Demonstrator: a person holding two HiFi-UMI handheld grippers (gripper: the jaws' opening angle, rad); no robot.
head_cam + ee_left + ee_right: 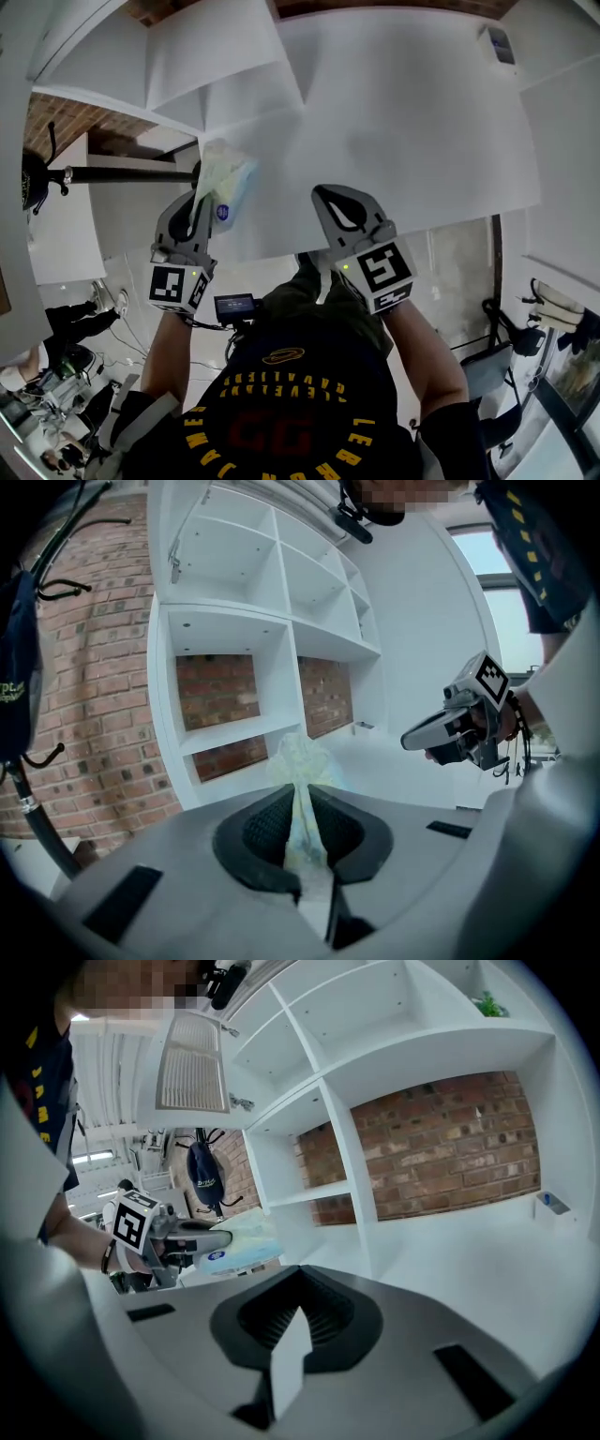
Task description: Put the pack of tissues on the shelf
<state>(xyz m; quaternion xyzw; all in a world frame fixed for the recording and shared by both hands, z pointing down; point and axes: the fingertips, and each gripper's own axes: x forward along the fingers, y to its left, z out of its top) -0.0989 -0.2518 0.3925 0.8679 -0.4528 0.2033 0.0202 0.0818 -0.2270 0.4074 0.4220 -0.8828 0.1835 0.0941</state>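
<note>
Pinching the pack (302,759) by one thin edge, the left gripper (298,789) has its jaws drawn almost together on the wrap. Most of the pack sticks out past the tips, so it hangs in the air in front of the shelf (232,735), not yet on any board. The right gripper (300,1277) has its jaws together with nothing between them. It is level with the left one and apart from the pack. Beyond both are open white bays with a brick back (441,1138) and a broad white ledge (403,122) below them. Judgement: the pack is light and soft, its film is likely slick, and it folds where squeezed, as the crumpled end at the jaws suggests. An edge grip lets the free end flop and twist. A hold across the body near the middle would be steadier, but the present pinch looks enough for so light a load. Risk: film slipping from the pads if the free end catches a board.
</note>
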